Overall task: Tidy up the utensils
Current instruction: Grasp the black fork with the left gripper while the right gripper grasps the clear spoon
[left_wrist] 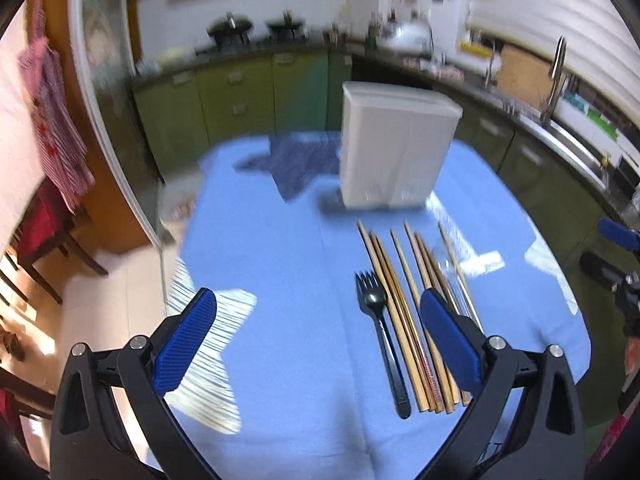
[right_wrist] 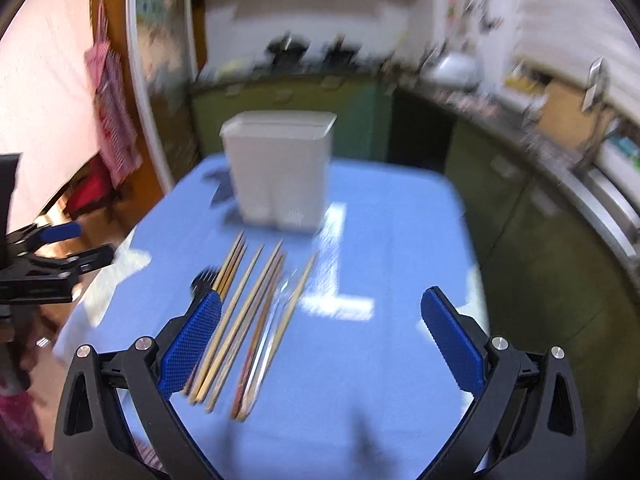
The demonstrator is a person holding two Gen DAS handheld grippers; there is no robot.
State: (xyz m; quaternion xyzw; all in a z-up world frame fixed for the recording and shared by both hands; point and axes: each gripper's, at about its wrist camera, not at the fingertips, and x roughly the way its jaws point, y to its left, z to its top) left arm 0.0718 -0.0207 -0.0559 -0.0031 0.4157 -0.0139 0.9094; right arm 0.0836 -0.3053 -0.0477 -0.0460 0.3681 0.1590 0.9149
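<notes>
Both tongs, left [left_wrist: 318, 338] and right [right_wrist: 320, 338], gape wide, holding nothing. Wooden chopsticks [left_wrist: 408, 312] and a black fork [left_wrist: 380, 328] lie side by side on the blue desk [left_wrist: 280, 280], before a white bin [left_wrist: 392, 148].

The left hand-held gripper [left_wrist: 318, 336] and right hand-held gripper [right_wrist: 320, 336] gape wide, holding nothing.

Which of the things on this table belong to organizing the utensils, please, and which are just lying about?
For the job: fork, chopsticks, white bin.

Lying about: dark blue cloth, striped cloth, blue tablecloth.
</notes>
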